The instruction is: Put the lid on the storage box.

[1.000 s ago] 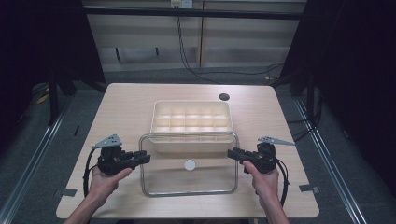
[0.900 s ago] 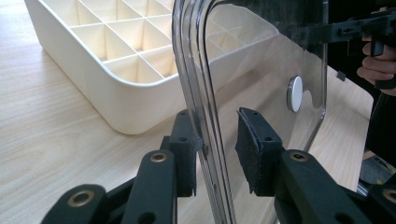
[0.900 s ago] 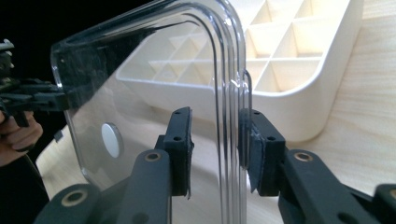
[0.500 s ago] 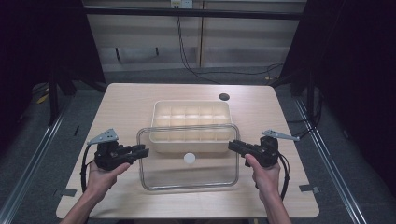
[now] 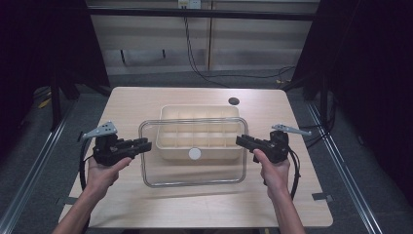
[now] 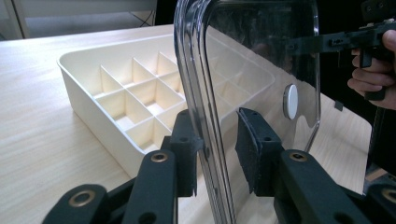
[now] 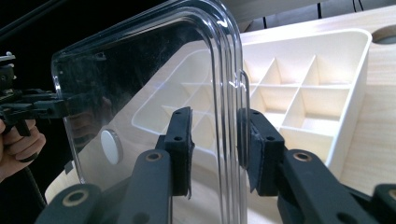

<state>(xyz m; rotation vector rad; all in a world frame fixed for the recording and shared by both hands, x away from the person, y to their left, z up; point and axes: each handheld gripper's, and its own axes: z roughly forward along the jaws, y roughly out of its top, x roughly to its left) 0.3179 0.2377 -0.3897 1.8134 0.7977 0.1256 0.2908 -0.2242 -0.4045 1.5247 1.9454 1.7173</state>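
Observation:
A clear plastic lid [image 5: 195, 171] with a white round knob [image 5: 195, 154] hangs level above the table, its far edge over the front of a cream compartment tray [image 5: 195, 111]. My left gripper [image 5: 146, 145] is shut on the lid's left rim, and my right gripper [image 5: 239, 141] is shut on its right rim. In the left gripper view the left gripper [image 6: 217, 140] straddles the lid [image 6: 261, 56], with the tray [image 6: 93, 70] behind it. In the right gripper view the right gripper [image 7: 215, 135] clasps the lid [image 7: 140, 84] before the tray [image 7: 327, 70].
The light wooden table [image 5: 146, 102] has a dark round hole [image 5: 234, 101] at the back right. A strip of tape [image 5: 321, 197] marks its front right corner. Dark floor and metal rails surround the table on both sides.
Both grippers have risen and moved away from the person with the lid between them. The lid now overlaps the tray's front part more than before.

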